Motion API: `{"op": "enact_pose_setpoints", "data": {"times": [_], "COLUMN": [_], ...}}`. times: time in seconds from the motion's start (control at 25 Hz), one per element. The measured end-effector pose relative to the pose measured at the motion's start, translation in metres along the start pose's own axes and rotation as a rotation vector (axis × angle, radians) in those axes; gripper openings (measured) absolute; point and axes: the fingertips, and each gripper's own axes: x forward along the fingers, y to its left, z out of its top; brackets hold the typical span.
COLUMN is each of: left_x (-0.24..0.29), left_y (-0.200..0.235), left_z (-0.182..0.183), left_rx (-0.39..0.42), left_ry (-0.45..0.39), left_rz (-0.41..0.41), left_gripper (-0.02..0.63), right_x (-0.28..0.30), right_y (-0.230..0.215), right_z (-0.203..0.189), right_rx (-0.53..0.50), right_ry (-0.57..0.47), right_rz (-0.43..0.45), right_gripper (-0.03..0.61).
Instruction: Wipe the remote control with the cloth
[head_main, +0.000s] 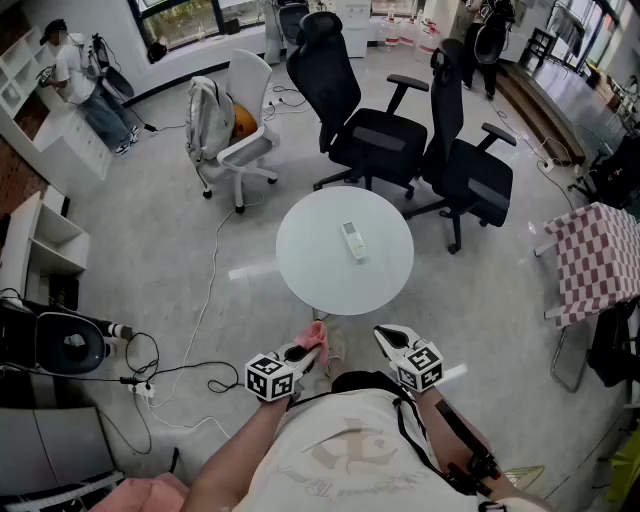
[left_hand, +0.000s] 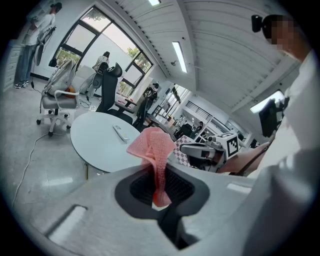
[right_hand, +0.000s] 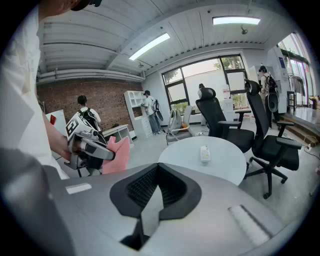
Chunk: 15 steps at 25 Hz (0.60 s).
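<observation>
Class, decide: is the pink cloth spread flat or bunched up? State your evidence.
Bunched up: the pink cloth stands crumpled in folds, pinched between the pads of the left tool.

Bright daylit room, fisheye edges

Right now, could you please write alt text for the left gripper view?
The left tongs are shut on a pink cloth that stands up between them. Beyond lies a round white table bearing a remote control, with the right tongs at the right.
</observation>
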Motion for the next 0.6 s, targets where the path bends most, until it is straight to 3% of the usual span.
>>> {"op": "enact_pose_setpoints", "data": {"times": [0.4, 0.6], "left_x": [0.001, -0.004], "left_y": [-0.039, -0.038], "left_z": [-0.016, -0.019], "left_rx": [0.046, 0.042], "left_ry": [-0.017, -0.030], "left_rz": [-0.011, 0.009], "left_gripper": [0.021, 0.021], "right_x": [-0.042, -0.045], "right_y": [0.006, 0.011], "right_z": [-0.011, -0.008], "right_rx": [-0.010, -0.002], "right_ry": [-0.037, -0.068], "right_rz": [-0.032, -0.028], "right_gripper": [0.006, 0.008]}}
